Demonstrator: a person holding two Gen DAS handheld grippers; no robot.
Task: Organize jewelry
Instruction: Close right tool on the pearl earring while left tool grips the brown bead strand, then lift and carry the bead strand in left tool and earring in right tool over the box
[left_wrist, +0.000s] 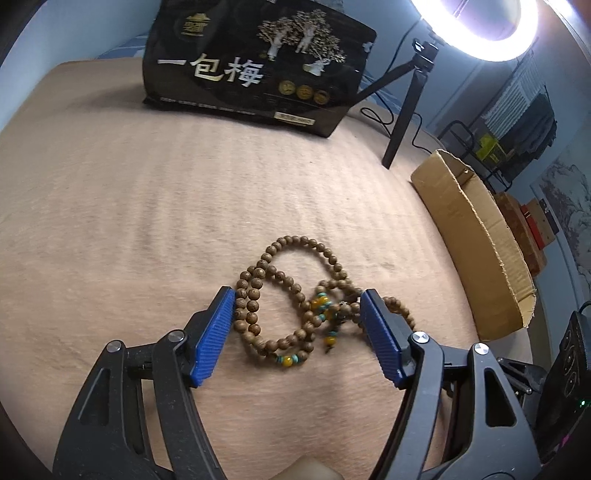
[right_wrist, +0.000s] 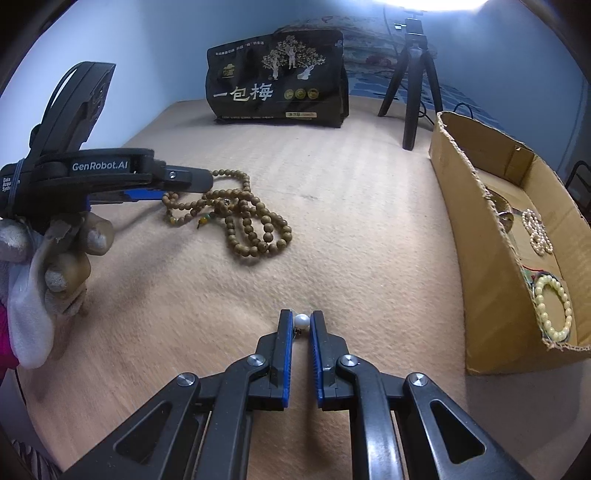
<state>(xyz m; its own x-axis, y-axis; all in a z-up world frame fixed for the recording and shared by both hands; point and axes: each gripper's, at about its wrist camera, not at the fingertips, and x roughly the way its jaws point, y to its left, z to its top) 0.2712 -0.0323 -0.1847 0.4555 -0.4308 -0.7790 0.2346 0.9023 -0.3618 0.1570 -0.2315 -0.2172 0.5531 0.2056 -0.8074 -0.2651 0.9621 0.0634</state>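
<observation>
A long strand of brown wooden beads (left_wrist: 284, 295) with yellow and turquoise beads lies heaped on the beige cloth. My left gripper (left_wrist: 297, 295) is open, its blue pads on either side of the heap, low over it. In the right wrist view the strand (right_wrist: 243, 218) lies at the left with the left gripper (right_wrist: 173, 184) above its near end. My right gripper (right_wrist: 302, 321) is shut on a small white pearl earring (right_wrist: 301, 320), just above the cloth. The cardboard box (right_wrist: 476, 236) at the right holds a pearl strand (right_wrist: 537, 236) and a cream bead bracelet (right_wrist: 554, 310).
A black snack bag (right_wrist: 277, 85) stands at the back. A black tripod (right_wrist: 413, 74) with a ring light (left_wrist: 480, 22) stands back right, with cables. The box also shows in the left wrist view (left_wrist: 476, 243). Black equipment (left_wrist: 569, 354) sits at the far right.
</observation>
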